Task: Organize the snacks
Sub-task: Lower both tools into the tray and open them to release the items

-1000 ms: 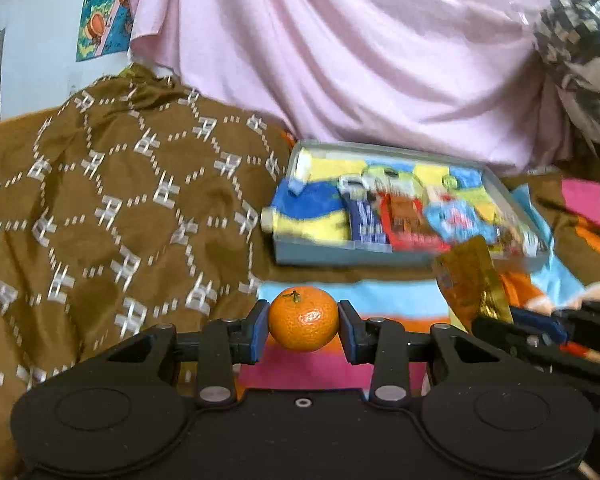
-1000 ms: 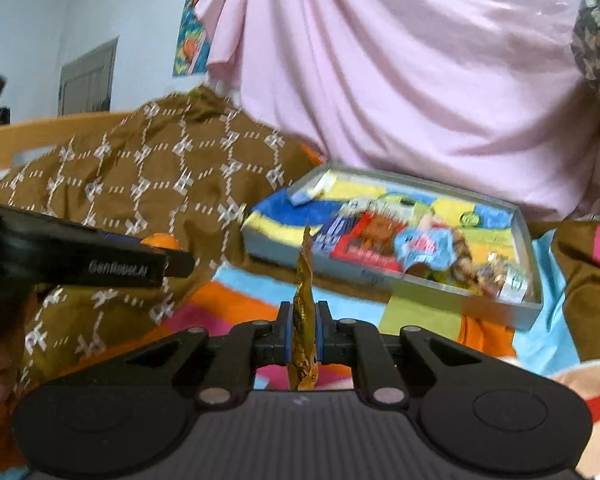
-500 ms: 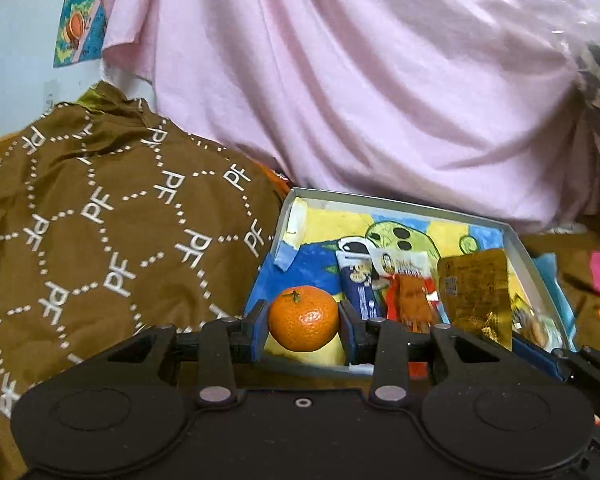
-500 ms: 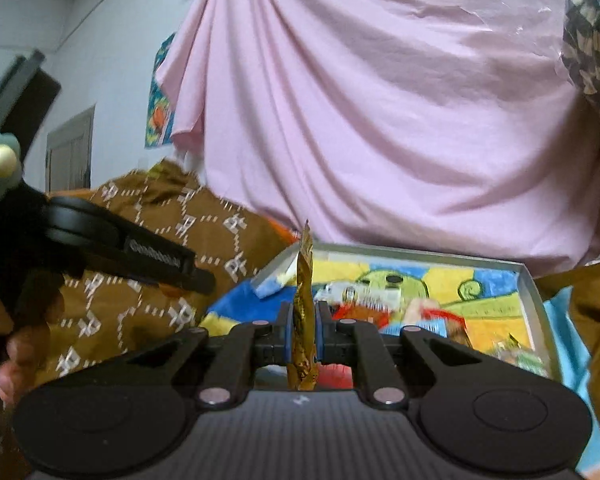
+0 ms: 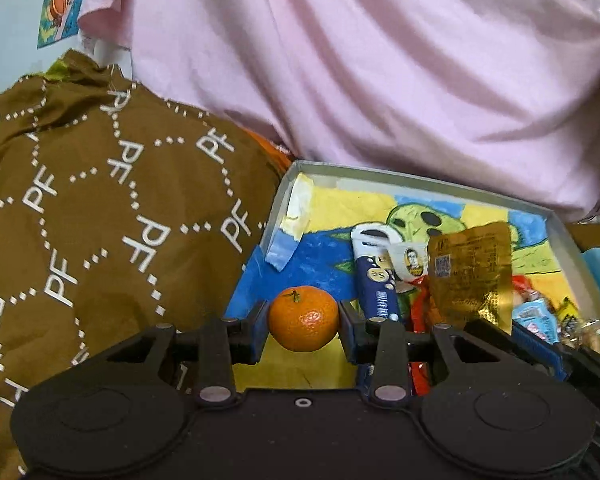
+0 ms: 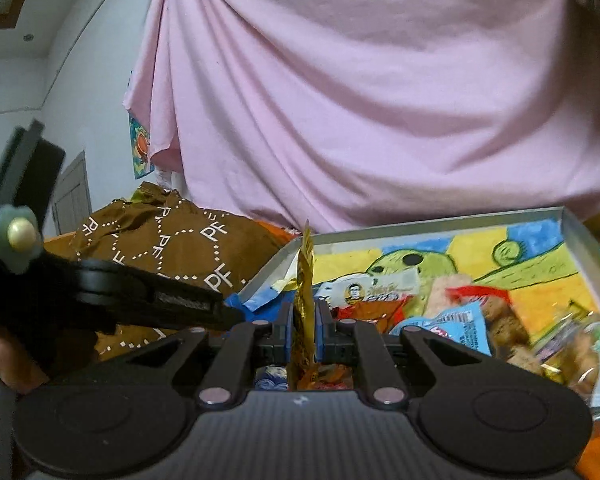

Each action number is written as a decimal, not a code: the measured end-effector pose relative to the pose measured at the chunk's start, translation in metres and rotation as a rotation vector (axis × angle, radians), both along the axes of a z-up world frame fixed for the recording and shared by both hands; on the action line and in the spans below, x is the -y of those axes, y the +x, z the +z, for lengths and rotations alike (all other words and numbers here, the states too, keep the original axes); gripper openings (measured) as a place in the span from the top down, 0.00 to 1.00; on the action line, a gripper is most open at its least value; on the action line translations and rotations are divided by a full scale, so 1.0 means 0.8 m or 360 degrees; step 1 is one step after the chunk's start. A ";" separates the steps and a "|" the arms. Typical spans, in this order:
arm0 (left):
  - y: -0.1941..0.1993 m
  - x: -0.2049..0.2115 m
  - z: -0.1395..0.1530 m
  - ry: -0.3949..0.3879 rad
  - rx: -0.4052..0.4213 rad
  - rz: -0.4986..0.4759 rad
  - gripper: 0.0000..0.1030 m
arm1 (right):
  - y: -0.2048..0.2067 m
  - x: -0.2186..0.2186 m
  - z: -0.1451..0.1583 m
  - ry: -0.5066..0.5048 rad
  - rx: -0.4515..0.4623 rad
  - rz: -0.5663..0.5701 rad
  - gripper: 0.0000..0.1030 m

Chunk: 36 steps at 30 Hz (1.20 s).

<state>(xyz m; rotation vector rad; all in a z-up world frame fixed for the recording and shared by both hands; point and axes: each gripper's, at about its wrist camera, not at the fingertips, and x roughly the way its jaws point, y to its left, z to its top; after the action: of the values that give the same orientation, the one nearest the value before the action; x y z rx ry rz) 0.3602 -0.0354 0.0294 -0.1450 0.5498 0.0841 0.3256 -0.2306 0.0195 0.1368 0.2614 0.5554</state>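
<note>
1. Nearest you, your left claw (image 5: 303, 326) pinches a small orange mandarin (image 5: 303, 318) between its blue pads, the fruit's stem end turned up and hanging just above the near left edge of the tray (image 5: 420, 180).
2. Your right claw (image 6: 303, 328) is pressed almost together on a gold foil packet (image 6: 305, 304), held upright and edge-on to its own camera; from the left wrist view the same packet (image 5: 470, 272) shows its broad face with fine print and a small code square.
3. A hand (image 6: 4, 364) grips the left tool's dark body at the lower left of the right wrist view.
4. Just beyond both claws lies the shallow grey-walled tray, its floor painted blue, yellow and green with a cartoon figure.
5. Inside it rest a dark blue tube-like pack (image 5: 376, 280), a red-orange wrapper (image 6: 370, 308), a light blue packet (image 6: 456, 326) and more small wrapped snacks crowded toward the right side; several are blurred.
6. To the left of the tray rises a brown cloth (image 5: 100, 200) printed with white dotted hexagons and letters.
7. Behind everything hangs a pink sheet (image 5: 380, 72), with a small colourful poster (image 5: 60, 4) on the pale wall at far left.
</note>
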 end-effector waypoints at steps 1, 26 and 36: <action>0.003 0.000 -0.003 0.0003 -0.0010 0.0004 0.63 | 0.002 0.000 -0.001 0.0007 0.0002 0.0004 0.88; 0.020 0.006 -0.033 -0.0056 -0.0064 0.0021 0.58 | 0.013 -0.005 -0.024 -0.0136 0.0025 -0.0110 0.74; 0.010 -0.001 -0.031 -0.0143 0.0008 0.0051 0.33 | 0.008 -0.011 -0.019 -0.0185 0.0065 -0.0090 0.46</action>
<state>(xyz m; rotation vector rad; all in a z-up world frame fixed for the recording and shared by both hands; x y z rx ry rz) 0.3684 -0.0345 0.0043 -0.2416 0.5464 0.0902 0.3324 -0.2219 0.0040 0.0202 0.2485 0.4851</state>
